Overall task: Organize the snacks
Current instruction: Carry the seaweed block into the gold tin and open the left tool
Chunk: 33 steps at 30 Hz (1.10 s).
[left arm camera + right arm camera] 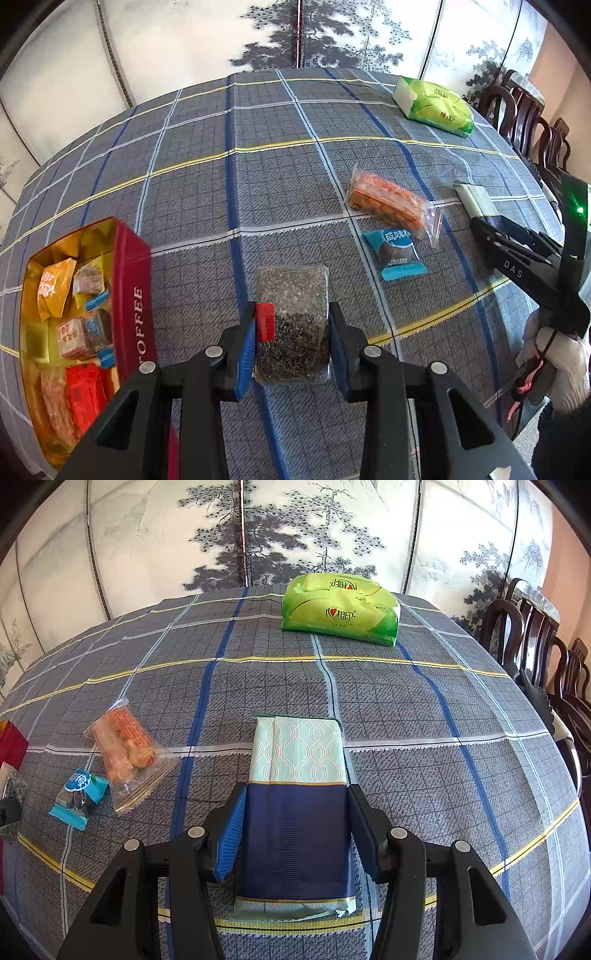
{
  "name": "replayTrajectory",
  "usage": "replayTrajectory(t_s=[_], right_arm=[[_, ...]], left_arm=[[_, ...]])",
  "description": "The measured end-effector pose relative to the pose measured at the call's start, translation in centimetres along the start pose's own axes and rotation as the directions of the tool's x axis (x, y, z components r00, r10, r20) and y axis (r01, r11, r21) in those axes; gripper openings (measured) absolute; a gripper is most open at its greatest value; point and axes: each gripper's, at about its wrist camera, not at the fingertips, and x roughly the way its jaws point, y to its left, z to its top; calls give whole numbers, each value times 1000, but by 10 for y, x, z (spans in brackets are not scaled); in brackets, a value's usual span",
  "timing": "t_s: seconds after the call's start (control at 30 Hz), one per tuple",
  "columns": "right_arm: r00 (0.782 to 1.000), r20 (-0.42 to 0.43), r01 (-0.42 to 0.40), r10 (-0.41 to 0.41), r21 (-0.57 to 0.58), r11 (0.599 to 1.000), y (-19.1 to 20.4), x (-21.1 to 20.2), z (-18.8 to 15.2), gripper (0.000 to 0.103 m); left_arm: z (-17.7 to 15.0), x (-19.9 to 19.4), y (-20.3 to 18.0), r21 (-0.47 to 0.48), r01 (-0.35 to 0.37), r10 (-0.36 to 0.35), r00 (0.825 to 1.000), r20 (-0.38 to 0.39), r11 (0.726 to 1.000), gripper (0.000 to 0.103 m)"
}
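Holding the clear seed packet (292,325) between closed pads, long axis running away along the fingers, our left gripper (291,343) hangs over the table's near edge; the red toffee tin (133,280) lies just to its left. Our right gripper (295,827) clamps a blue-and-mint packet (295,812).

Table (424,720) under a grey plaid cloth

On it lie a red toffee tin (131,280), orange cracker packet (391,205), blue-wrapped snack (395,254) and green tissue pack (341,609).
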Motion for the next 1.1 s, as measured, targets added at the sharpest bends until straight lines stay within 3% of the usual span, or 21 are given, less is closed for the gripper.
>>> replayTrajectory(t_s=[0.53, 1.1], right_arm=[[1000, -1, 3, -3, -1, 1000, 0, 0, 0, 54], [1000, -2, 4, -4, -1, 1000, 1, 0, 0, 55]], left_arm=[[-12, -38, 42, -56, 1, 3, 998, 63, 998, 32], [-2, -25, 172, -215, -177, 192, 980, 49, 960, 32]])
